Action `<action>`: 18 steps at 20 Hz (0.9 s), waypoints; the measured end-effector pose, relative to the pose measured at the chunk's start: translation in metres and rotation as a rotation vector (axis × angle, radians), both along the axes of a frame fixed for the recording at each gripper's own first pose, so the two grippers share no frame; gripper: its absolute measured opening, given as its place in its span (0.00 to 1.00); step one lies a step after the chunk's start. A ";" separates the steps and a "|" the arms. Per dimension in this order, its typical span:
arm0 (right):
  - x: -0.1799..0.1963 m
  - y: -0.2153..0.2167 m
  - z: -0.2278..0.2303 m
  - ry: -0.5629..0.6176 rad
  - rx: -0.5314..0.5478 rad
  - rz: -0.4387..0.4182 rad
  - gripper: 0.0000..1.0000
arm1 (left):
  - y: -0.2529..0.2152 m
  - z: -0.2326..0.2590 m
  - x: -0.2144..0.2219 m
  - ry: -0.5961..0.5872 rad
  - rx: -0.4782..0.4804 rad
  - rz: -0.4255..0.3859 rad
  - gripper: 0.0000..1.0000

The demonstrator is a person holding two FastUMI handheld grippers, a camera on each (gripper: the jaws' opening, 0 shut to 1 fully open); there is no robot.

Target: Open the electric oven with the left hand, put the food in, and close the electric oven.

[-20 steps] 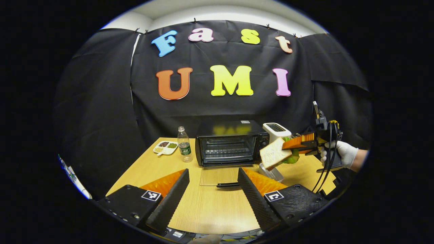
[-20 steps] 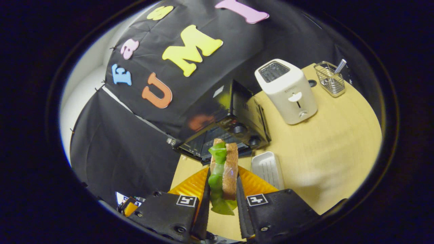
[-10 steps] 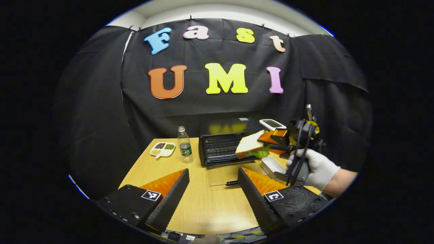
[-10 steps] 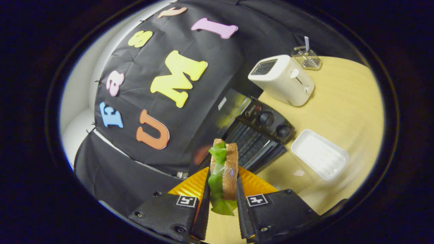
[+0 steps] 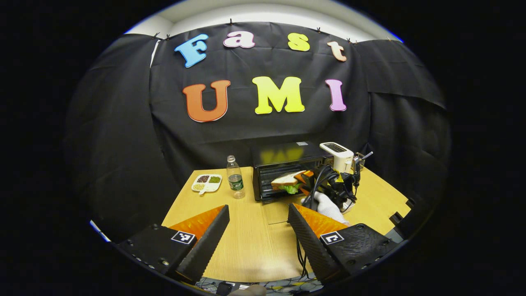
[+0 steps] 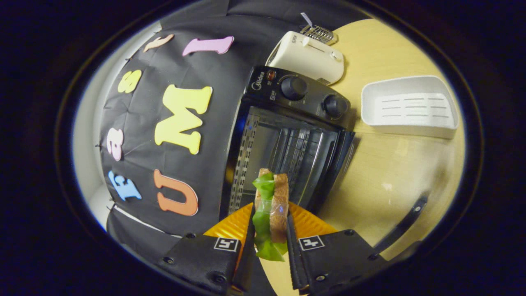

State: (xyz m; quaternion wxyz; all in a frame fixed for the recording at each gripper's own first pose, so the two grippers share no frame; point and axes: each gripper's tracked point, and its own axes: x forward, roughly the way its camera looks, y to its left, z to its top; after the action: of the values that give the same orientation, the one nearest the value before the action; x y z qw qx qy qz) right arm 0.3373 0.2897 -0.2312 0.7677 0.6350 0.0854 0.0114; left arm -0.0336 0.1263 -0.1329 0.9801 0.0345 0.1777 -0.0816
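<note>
Green-leafed sandwich (image 6: pixel 270 207) at the open electric oven (image 6: pixel 287 144).
Right gripper (image 6: pixel 269 242) clamps it at the cavity's 6 o'clock; left gripper (image 5: pixel 257 230) gapes wide, empty.

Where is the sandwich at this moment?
The sandwich is clamped between the right gripper fingers, at the open oven mouth; in the left gripper view it sits just left of the toaster.

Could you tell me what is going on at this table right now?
A person is loading the electric oven, whose door lies folded down flat. The right gripper is shut on a sandwich and holds it at the oven's open mouth, not yet set on the rack inside. The left gripper hangs open and empty over the table, back from the oven. A white tray and toaster sit nearby.
</note>
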 end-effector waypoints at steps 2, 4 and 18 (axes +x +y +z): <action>0.020 0.003 -0.004 0.009 -0.014 -0.026 0.40 | 0.009 0.000 -0.001 0.001 0.013 0.014 0.95; 0.039 -0.001 -0.002 0.001 0.021 -0.054 0.40 | 0.014 -0.004 -0.003 0.015 0.020 0.026 0.95; 0.075 -0.018 -0.029 0.093 -0.317 -0.069 0.60 | -0.002 0.007 -0.002 -0.005 -0.009 0.009 0.95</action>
State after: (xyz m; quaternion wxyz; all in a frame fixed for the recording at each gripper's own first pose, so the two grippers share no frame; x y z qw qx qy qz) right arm 0.4126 0.2719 -0.2605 0.8533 0.5085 0.0996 -0.0581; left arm -0.0360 0.1244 -0.1263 0.9810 0.0297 0.1750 -0.0781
